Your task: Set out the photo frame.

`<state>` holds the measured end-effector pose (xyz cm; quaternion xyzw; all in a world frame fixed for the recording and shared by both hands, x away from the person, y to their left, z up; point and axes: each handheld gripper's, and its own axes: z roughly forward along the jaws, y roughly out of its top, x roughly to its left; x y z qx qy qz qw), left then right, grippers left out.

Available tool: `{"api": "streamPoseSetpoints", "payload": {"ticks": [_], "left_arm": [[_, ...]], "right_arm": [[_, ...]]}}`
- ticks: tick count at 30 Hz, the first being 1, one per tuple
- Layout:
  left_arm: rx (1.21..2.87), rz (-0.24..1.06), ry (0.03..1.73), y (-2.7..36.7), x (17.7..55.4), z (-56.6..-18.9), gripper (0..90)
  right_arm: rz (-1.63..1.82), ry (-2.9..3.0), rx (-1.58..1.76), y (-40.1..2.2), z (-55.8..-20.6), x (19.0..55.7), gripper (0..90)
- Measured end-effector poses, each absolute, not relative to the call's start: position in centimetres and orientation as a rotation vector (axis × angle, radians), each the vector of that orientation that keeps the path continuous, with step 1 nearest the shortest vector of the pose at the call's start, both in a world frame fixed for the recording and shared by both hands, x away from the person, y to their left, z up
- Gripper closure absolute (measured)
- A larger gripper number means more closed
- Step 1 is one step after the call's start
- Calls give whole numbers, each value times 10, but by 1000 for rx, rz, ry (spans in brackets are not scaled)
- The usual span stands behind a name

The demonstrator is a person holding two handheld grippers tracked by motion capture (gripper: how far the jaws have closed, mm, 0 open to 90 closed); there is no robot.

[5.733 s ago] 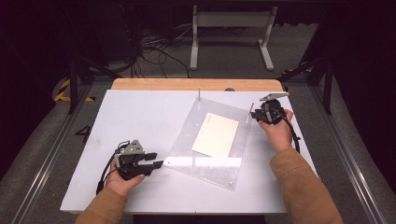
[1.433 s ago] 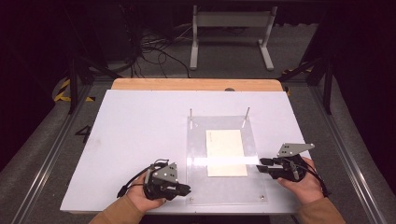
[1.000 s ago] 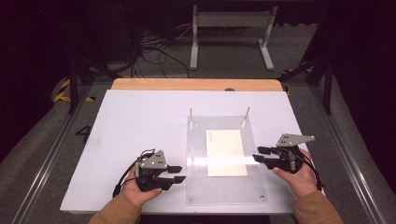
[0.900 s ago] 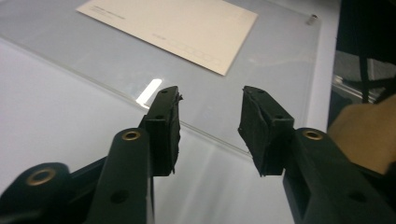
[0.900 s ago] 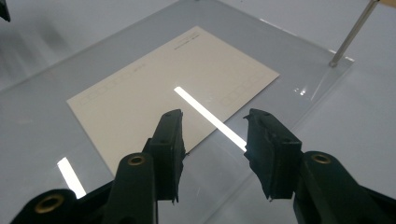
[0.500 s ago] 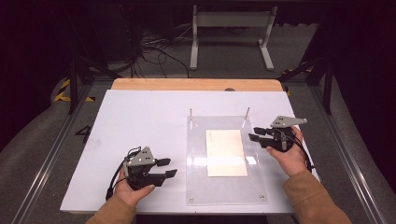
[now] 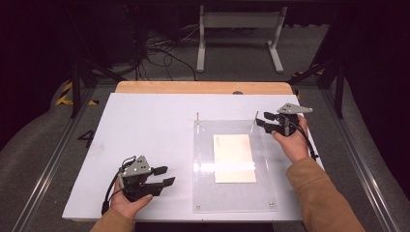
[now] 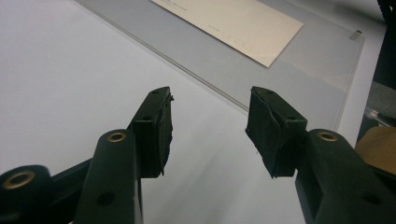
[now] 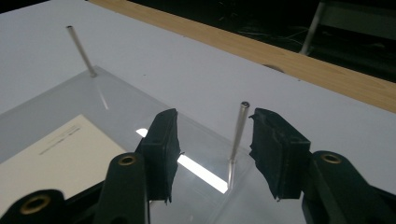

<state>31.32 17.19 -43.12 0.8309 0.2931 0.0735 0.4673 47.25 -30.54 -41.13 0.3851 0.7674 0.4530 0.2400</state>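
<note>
Step in hand, as I read it: you're lining up on the far-right metal pin (image 9: 237, 133) of the clear plastic sheet (image 7: 232, 191). Your right gripper (image 7: 267, 121) sits at the sheet's 1 o'clock corner, and in the right gripper view that pin stands between its jaws, nearer the right one. The jaws have just been opening; pads apart, nothing clamped, no contact that I can see.

Your left gripper (image 7: 163, 175) hovers over the white table (image 7: 145, 125) at the sheet's 8 o'clock, just off its left edge. Jaws apart, empty.

The sheet lies flat, right of table centre, with the cream card (image 7: 234, 157) inside it and the second pin (image 7: 197, 117) at its 11 o'clock corner.

Next move, my guess: centre the right jaws on the pin, close squarely on the shaft, and pull straight along its axis. A skewed grip will likely drag the sheet, so bring the left gripper in to steady the near edge if it shifts.
</note>
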Motion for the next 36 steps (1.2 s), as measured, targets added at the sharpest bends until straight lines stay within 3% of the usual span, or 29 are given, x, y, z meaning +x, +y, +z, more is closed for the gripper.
{"api": "streamPoseSetpoints", "payload": {"ticks": [8, 14, 36], "left_arm": [[2037, 183, 727, 175, 312, -433, 501], [2033, 180, 728, 175, 313, -432, 501], [2040, 171, 713, 171, 316, -433, 501]], "right_arm": [[1168, 2129, 1060, -294, -422, 498, 628], [1126, 2138, 1093, -294, -427, 506, 838], [1178, 2151, 1143, -305, -427, 494, 847]]}}
